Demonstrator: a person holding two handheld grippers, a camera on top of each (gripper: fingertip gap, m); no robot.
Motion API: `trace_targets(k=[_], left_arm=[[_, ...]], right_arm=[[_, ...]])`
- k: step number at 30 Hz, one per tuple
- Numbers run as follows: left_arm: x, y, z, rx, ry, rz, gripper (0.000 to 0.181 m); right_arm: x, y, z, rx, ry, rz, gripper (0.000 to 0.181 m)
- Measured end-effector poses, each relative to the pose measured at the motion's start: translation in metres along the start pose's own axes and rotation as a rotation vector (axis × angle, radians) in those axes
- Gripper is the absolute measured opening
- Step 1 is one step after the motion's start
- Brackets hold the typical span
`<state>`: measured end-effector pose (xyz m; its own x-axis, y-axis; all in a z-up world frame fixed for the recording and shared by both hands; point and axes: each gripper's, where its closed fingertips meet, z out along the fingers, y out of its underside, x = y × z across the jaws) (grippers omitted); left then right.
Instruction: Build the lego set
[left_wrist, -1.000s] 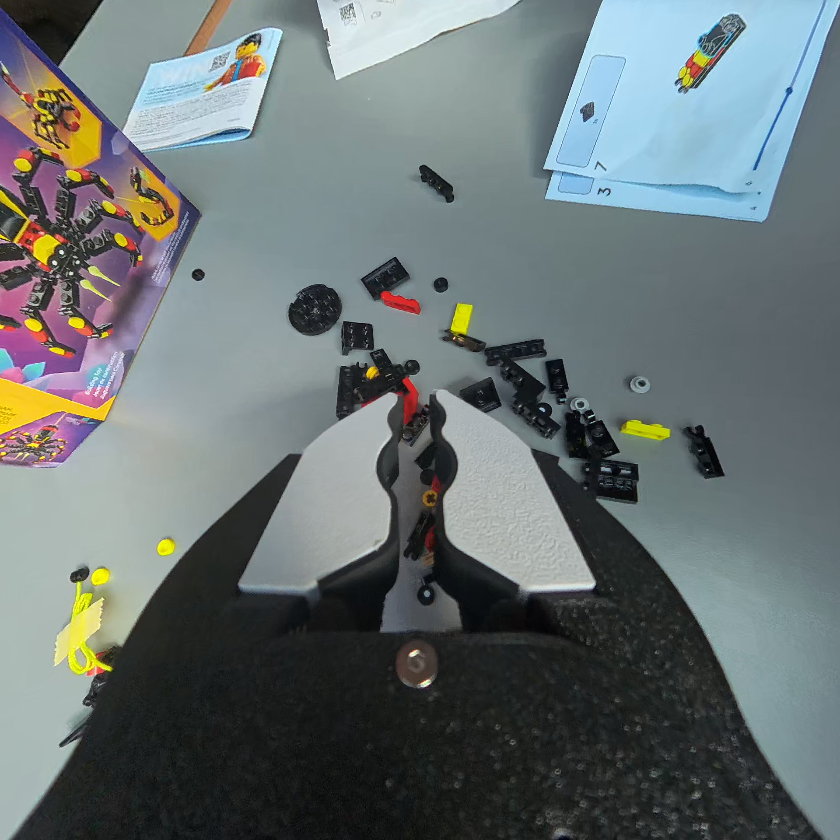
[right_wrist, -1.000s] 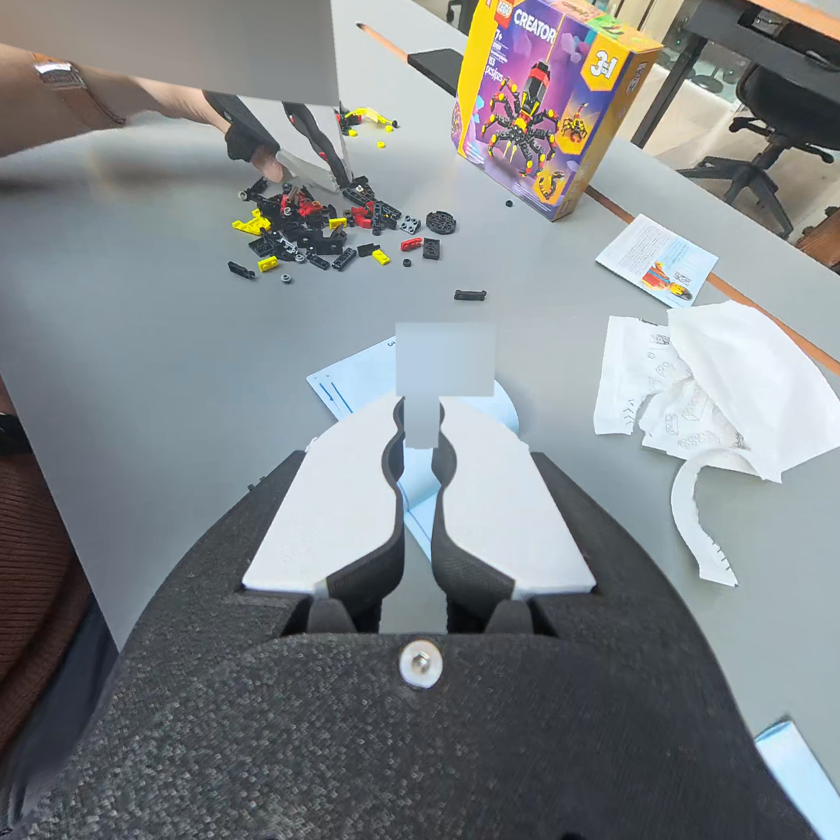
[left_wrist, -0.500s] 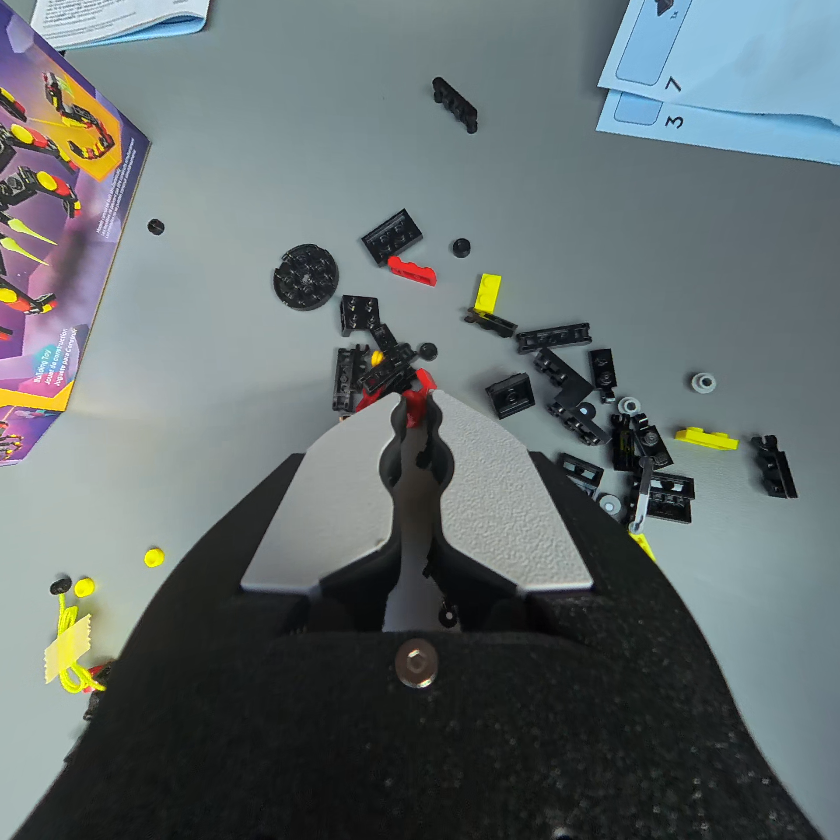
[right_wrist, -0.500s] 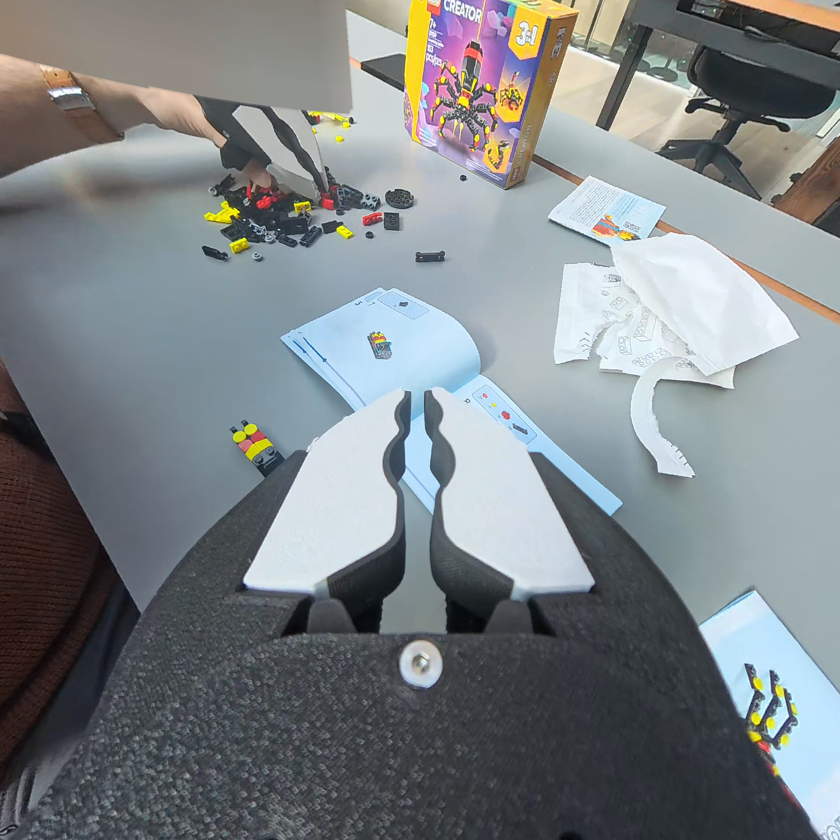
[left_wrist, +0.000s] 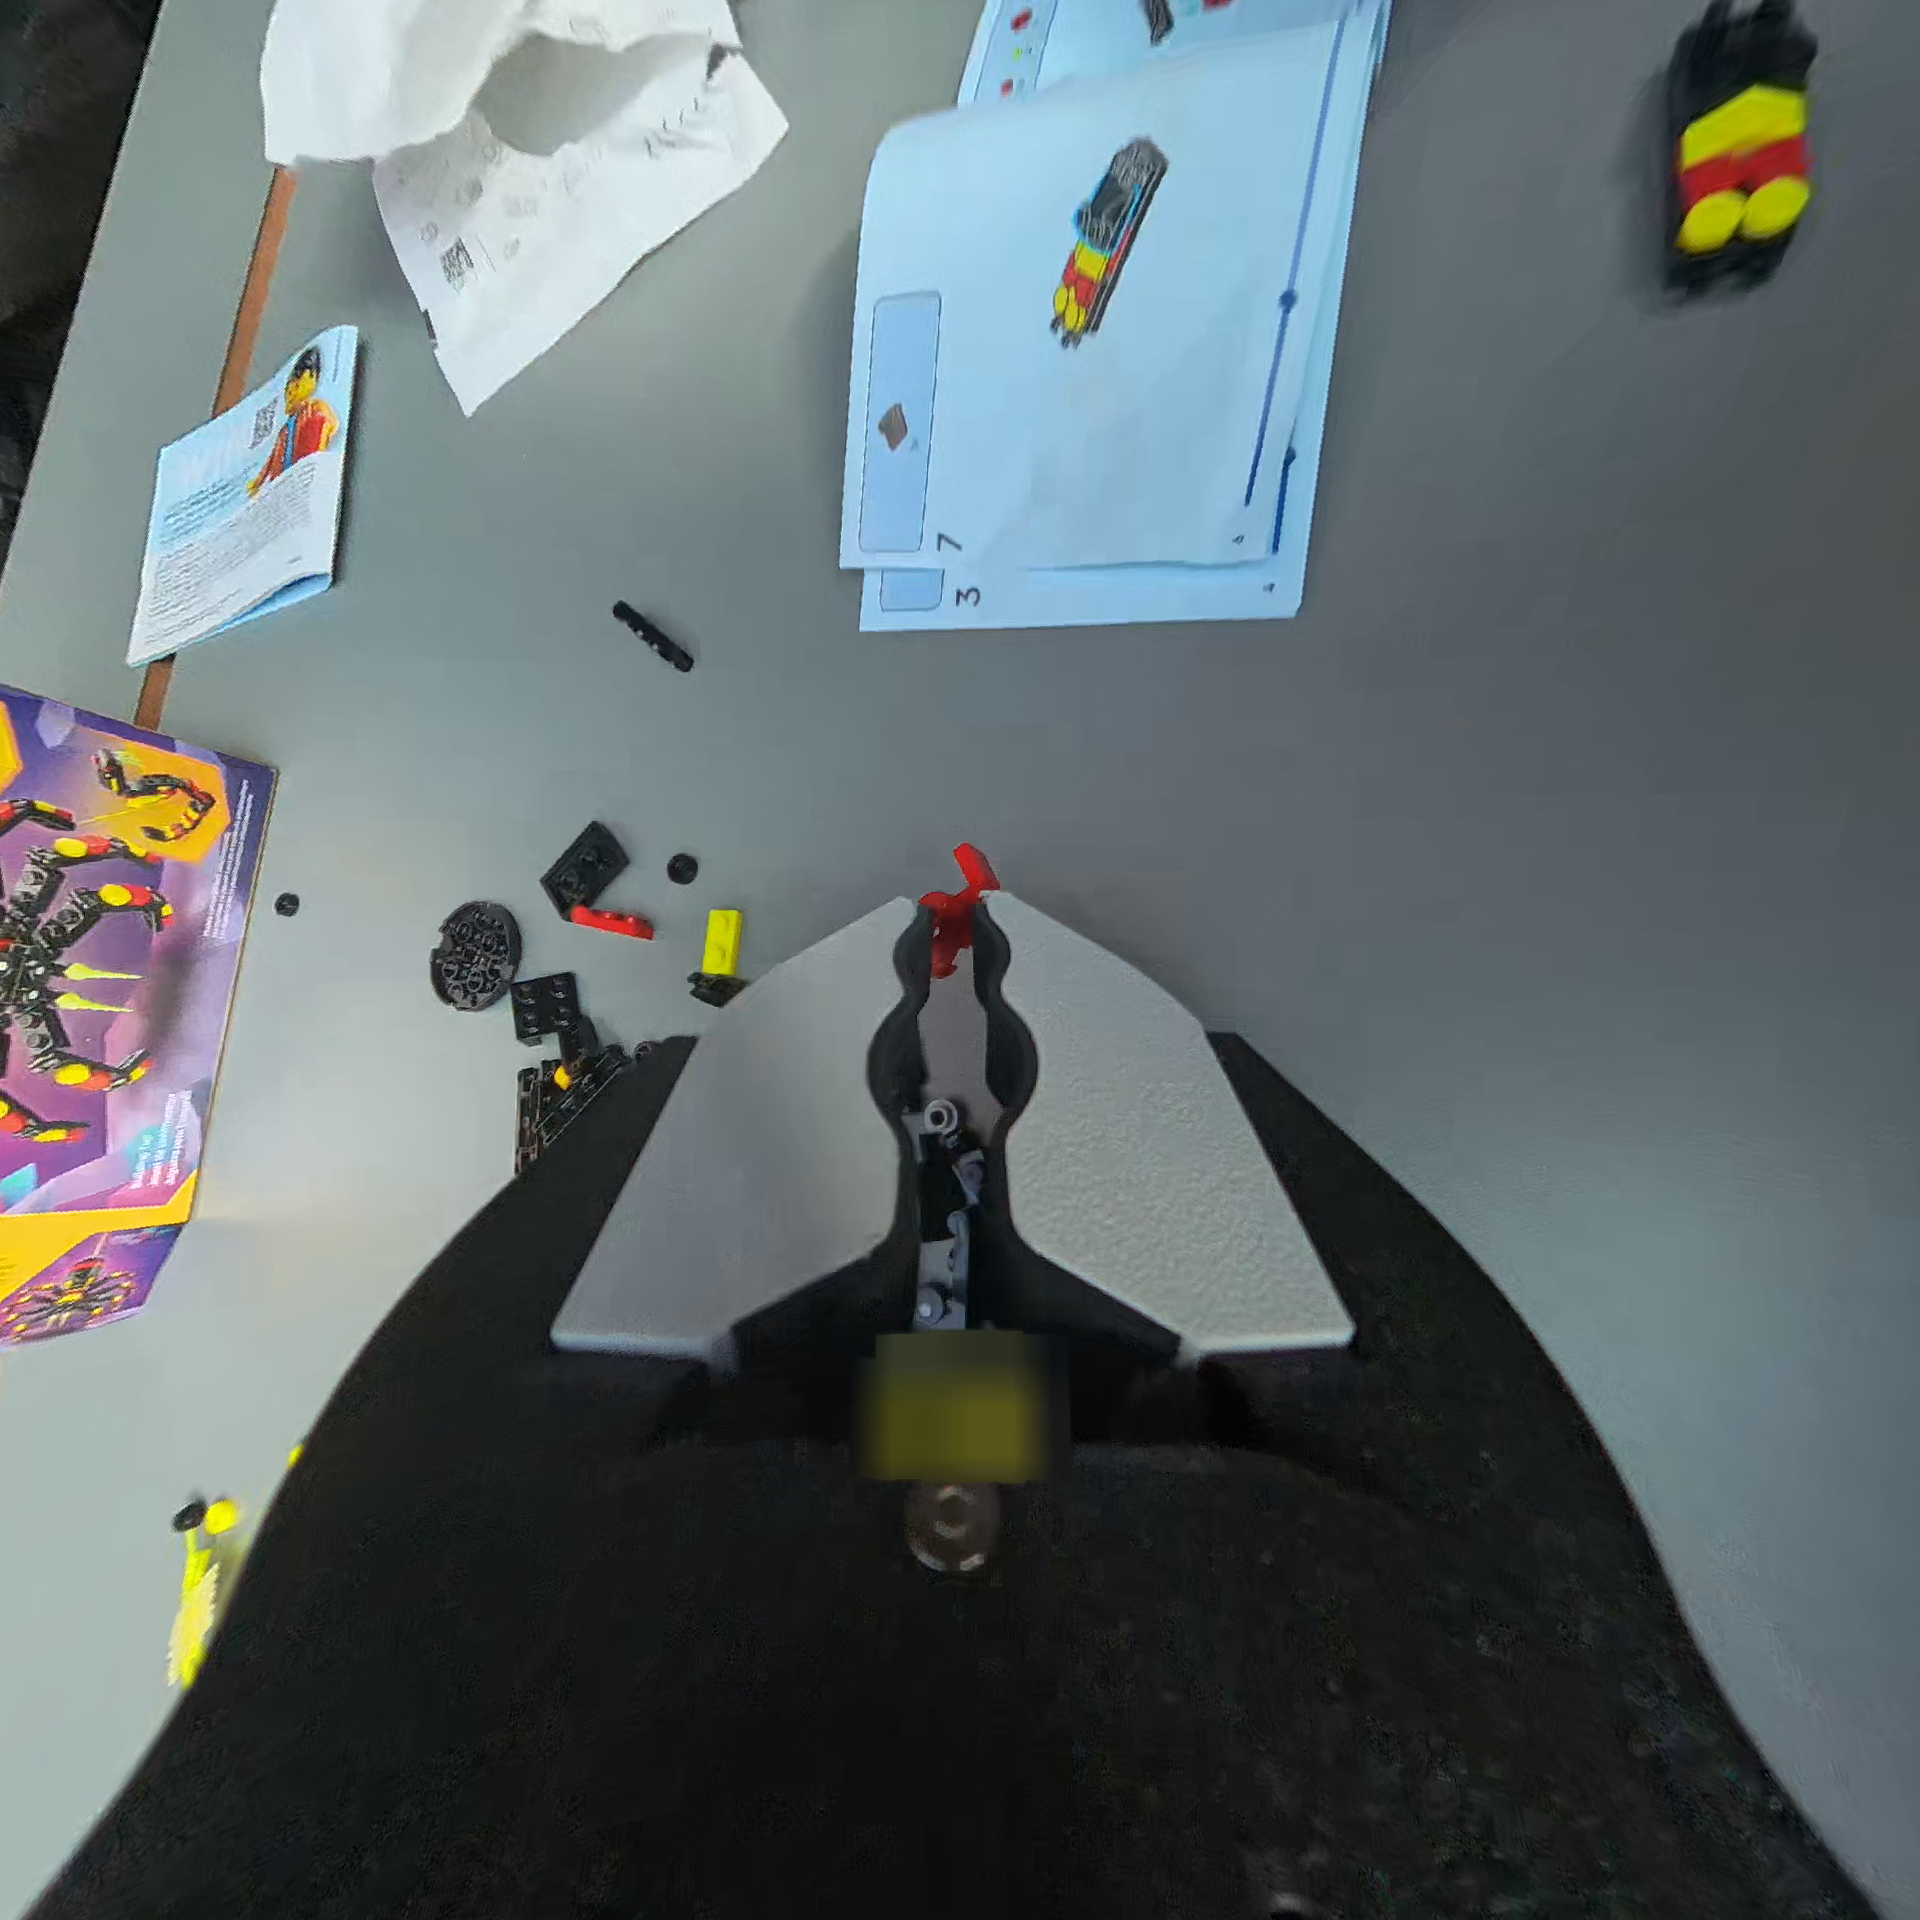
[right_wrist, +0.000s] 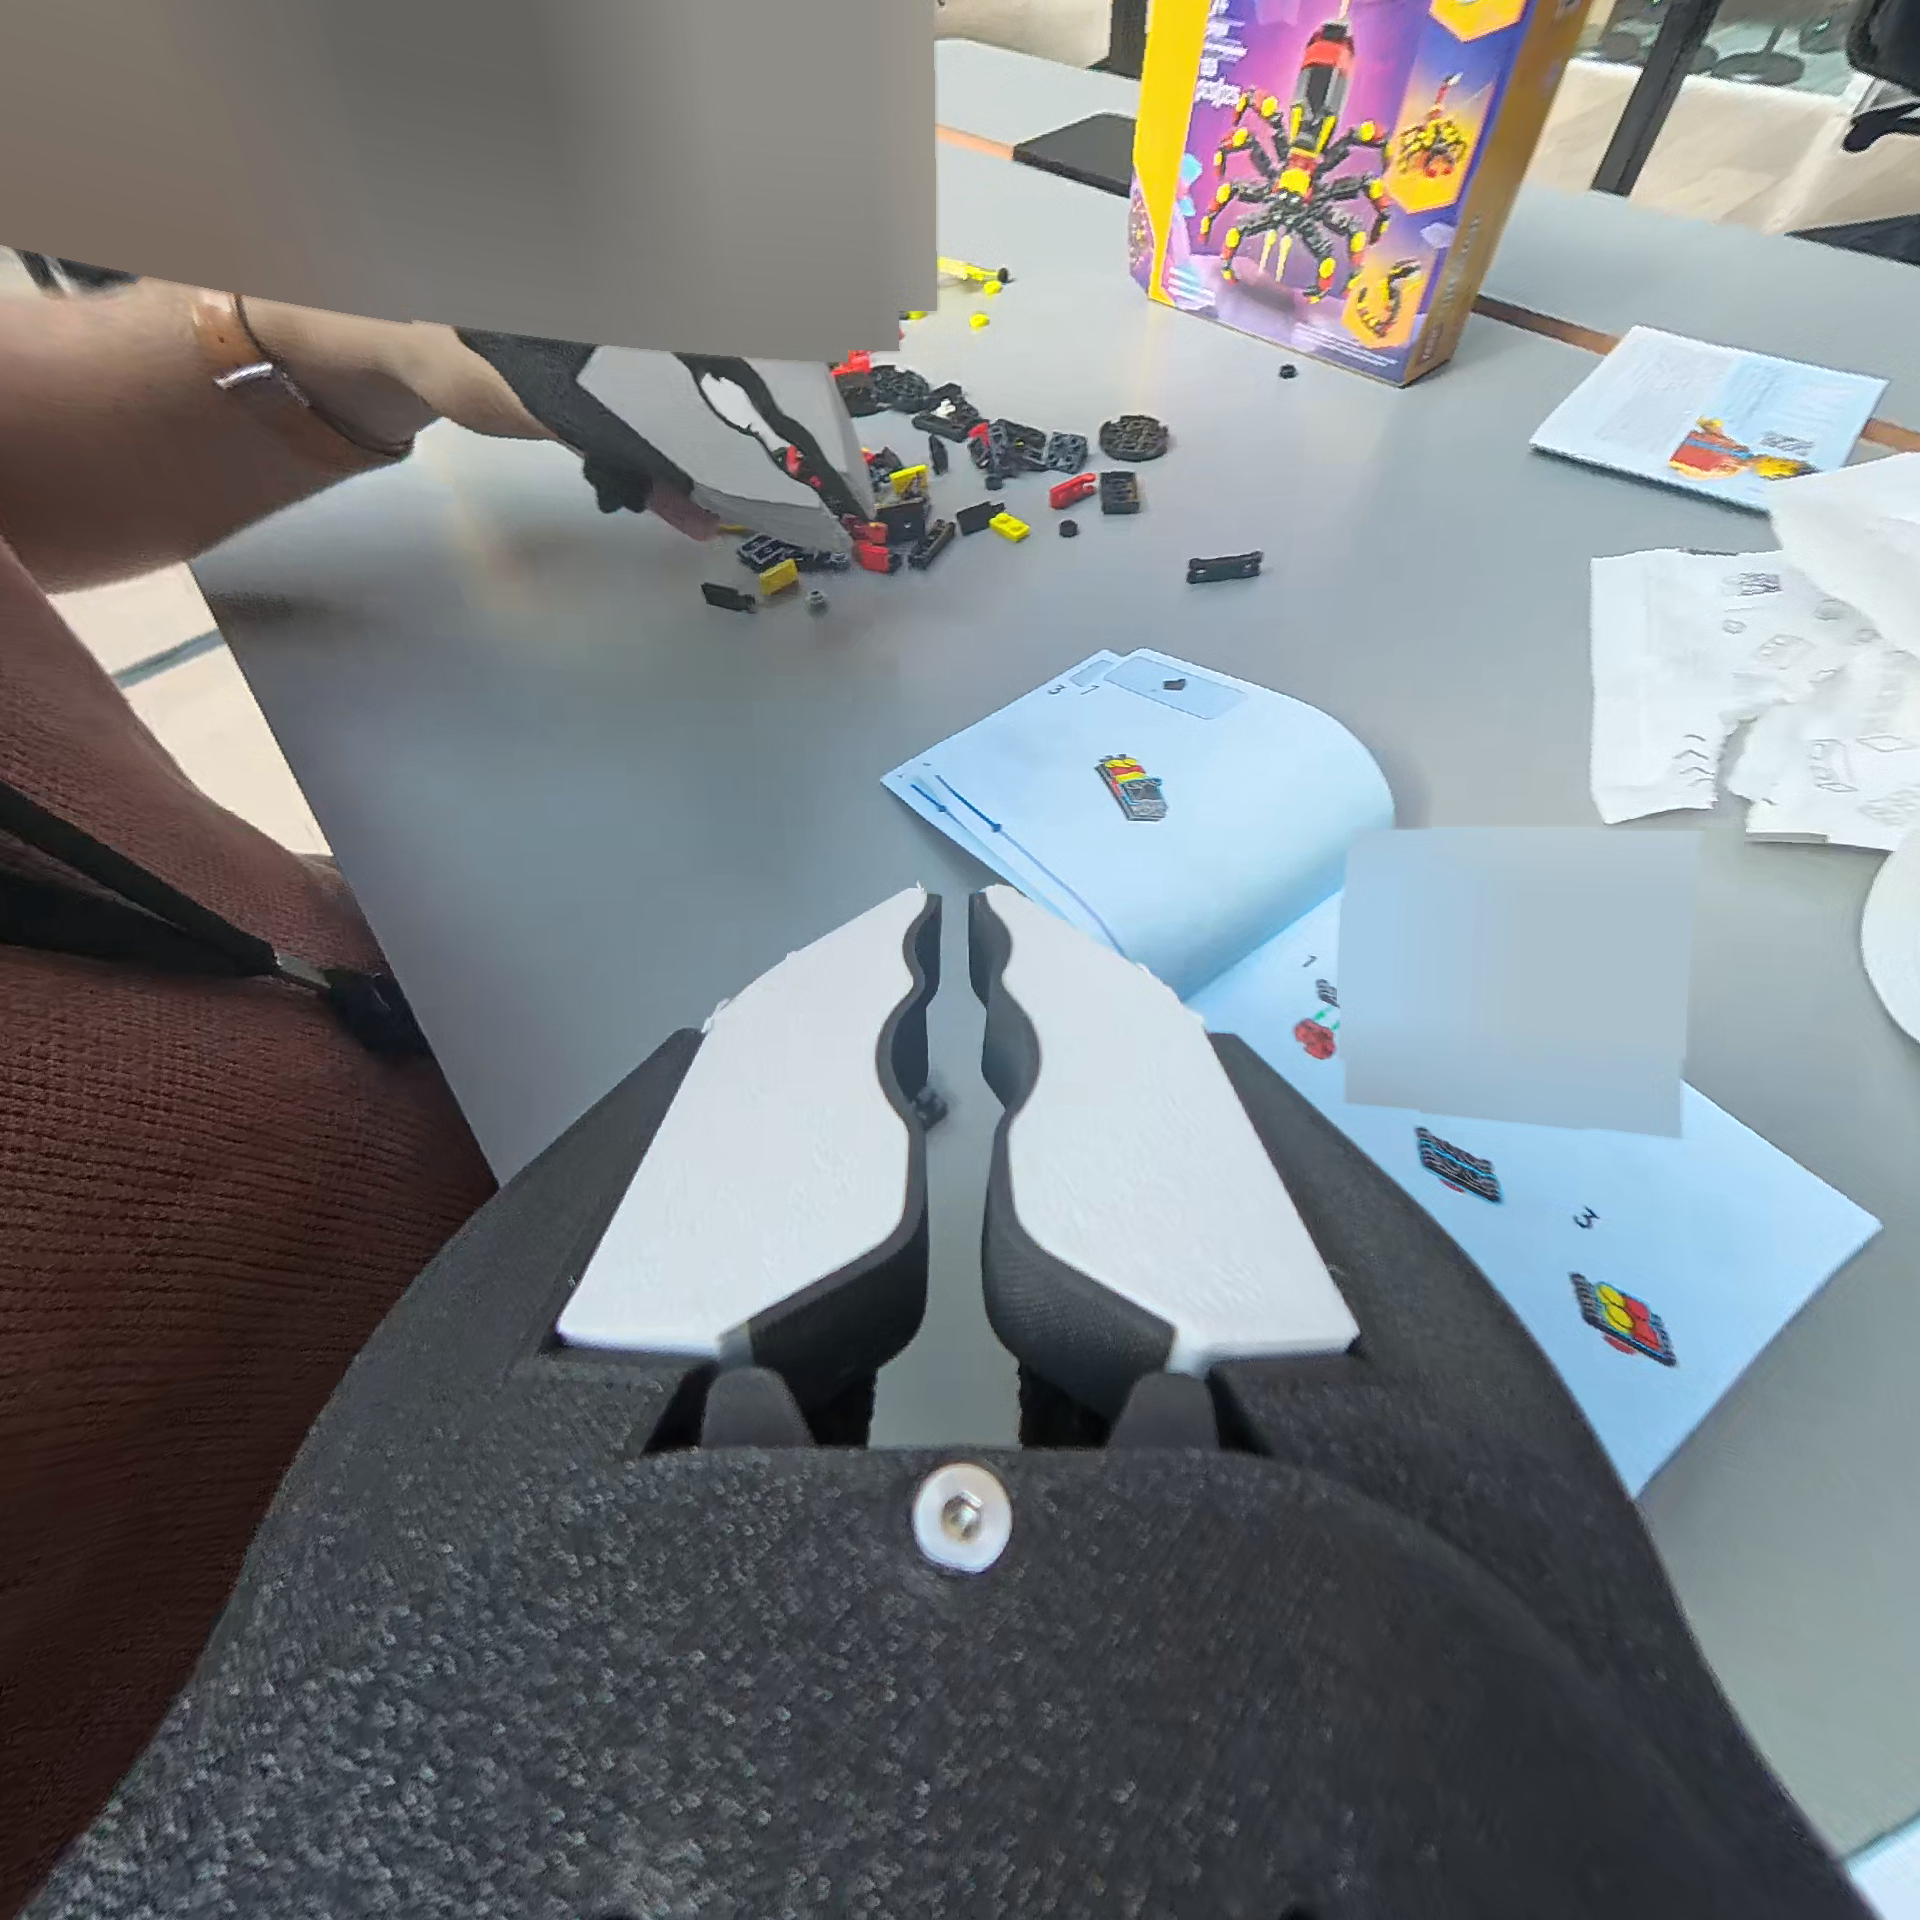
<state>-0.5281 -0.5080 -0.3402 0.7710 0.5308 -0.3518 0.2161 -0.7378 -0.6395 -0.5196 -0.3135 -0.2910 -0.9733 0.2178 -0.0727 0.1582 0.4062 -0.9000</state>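
Note:
My left gripper (left_wrist: 954, 906) is shut on a small red lego piece (left_wrist: 951, 914), which sticks out past the fingertips above bare table. The pile of loose black, red and yellow pieces (left_wrist: 561, 997) lies to its left. A small built black, red and yellow assembly (left_wrist: 1735, 177) sits at the far right, beside the open instruction booklet (left_wrist: 1091, 364). My right gripper (right_wrist: 954, 904) is shut and empty, held over the table's near edge beside the booklet (right_wrist: 1174, 810). The left gripper also shows far off in the right wrist view (right_wrist: 847, 499), over the pile (right_wrist: 997, 447).
The purple and yellow set box (left_wrist: 94, 987) stands left of the pile and also shows in the right wrist view (right_wrist: 1351, 177). Torn white paper bags (left_wrist: 520, 135) and a leaflet (left_wrist: 249, 499) lie beyond. A lone black piece (left_wrist: 652, 636) lies between the pile and the booklet. A person's arm (right_wrist: 156, 416) reaches in from the left. Spacing between my two grippers at the tips: around 20 cm.
My left gripper closed on the red piece in the pile, lifted it and moved right toward the booklet. My right gripper swung left and lower, staying shut.

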Motion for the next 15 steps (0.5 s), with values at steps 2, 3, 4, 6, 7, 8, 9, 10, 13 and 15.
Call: trace_targets(k=[2,3,4,6,7,8,9,10,13,15], left_arm=[[-0.002,0.014,0.010,-0.073,-0.033,0.034,0.007],[-0.003,0.017,0.013,-0.068,-0.026,0.012,0.007],[-0.004,0.018,0.015,-0.055,-0.009,-0.019,0.007],[-0.005,0.022,0.014,-0.042,0.029,-0.071,0.008],[-0.006,0.023,0.012,-0.030,0.027,-0.082,0.008],[-0.007,0.022,0.010,-0.016,0.026,-0.087,0.008],[-0.007,0.023,0.009,-0.012,0.029,-0.091,0.008],[-0.007,0.024,0.009,-0.017,0.037,-0.092,0.009],[-0.006,0.029,0.009,-0.020,0.044,-0.106,0.013],[-0.006,0.031,0.007,-0.017,0.052,-0.116,0.010]], right_arm=[[-0.011,0.001,0.010,-0.023,-0.001,-0.036,0.004],[-0.017,0.000,0.013,-0.017,-0.023,-0.038,0.004],[-0.023,-0.001,0.015,-0.008,-0.051,-0.029,0.004],[-0.024,-0.002,0.016,0.007,-0.056,-0.012,0.004],[-0.024,0.000,0.015,0.004,-0.055,-0.009,0.004],[-0.023,0.000,0.015,0.005,-0.050,-0.007,0.003],[-0.023,0.001,0.014,0.011,-0.046,-0.005,0.003],[-0.023,0.000,0.013,0.016,-0.048,-0.001,0.003],[-0.022,0.002,0.013,0.013,-0.041,0.001,0.003],[-0.022,0.004,0.014,0.005,-0.036,-0.004,0.003]])
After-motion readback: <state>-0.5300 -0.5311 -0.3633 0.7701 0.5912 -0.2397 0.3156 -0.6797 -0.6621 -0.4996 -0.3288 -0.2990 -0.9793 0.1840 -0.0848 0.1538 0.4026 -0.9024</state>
